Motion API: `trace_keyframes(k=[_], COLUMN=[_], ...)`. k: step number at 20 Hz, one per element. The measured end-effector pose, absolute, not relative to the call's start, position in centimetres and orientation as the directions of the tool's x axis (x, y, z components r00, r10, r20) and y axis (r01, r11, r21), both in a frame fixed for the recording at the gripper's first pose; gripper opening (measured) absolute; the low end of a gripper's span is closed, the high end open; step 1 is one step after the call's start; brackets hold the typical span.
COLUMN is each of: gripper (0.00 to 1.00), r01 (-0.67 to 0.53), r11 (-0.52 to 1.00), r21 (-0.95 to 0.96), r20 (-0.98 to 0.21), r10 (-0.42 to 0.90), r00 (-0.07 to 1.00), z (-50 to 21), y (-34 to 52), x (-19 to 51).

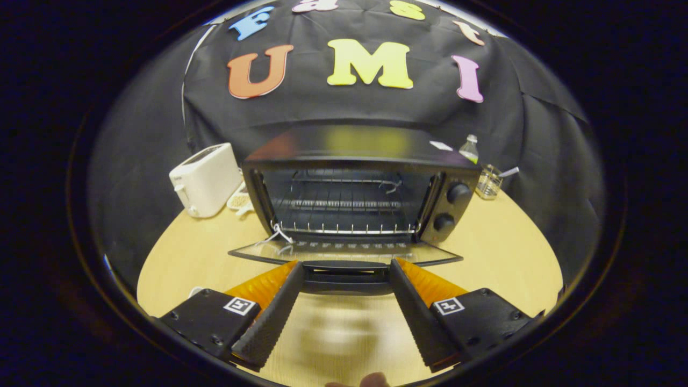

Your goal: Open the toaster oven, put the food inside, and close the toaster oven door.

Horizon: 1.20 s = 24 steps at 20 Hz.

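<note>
A black toaster oven (360,177) stands on the wooden table straight ahead of me. Its glass door (344,251) is folded down flat toward me, and the wire rack (346,228) inside carries nothing. The door's dark handle (346,274) lies between my fingertips. My gripper (346,266) is open, one finger on each side of the handle, and I cannot tell whether either finger touches it.
A white toaster (207,180) stands left of the oven, with a small light dish (240,201) beside it. Right of the oven are a clear bottle (469,149) and a glass (488,181) with a spoon. Bare tabletop (494,252) lies on both sides of the door.
</note>
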State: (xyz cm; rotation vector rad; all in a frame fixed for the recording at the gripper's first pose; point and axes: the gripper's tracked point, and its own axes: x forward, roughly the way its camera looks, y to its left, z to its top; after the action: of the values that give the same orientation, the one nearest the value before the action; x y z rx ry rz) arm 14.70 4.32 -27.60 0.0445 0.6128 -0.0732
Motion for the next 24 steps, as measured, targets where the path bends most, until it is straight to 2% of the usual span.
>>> trace_keyframes(k=[2, 6, 13, 17, 24], gripper=[1.0, 1.0, 1.0, 1.0, 1.0], r01=[0.075, 0.061, -0.096, -0.182, -0.115], r11=[0.995, 0.996, 0.985, 0.931, 0.817], r21=[0.059, 0.071, 0.146, 0.317, 0.565], r20=[-0.636, -0.63, -0.618, -0.66, -0.719], r10=[-0.021, -0.003, 0.167, 0.354, 0.556], r00=[0.771, 0.777, 0.769, 0.662, 0.416], z=[-29.9, -29.0, -23.6, -21.9, -23.9], y=[4.4, 4.0, 5.4, 9.8, 18.6], x=[13.0, 11.2, 6.9, 4.3, 2.9])
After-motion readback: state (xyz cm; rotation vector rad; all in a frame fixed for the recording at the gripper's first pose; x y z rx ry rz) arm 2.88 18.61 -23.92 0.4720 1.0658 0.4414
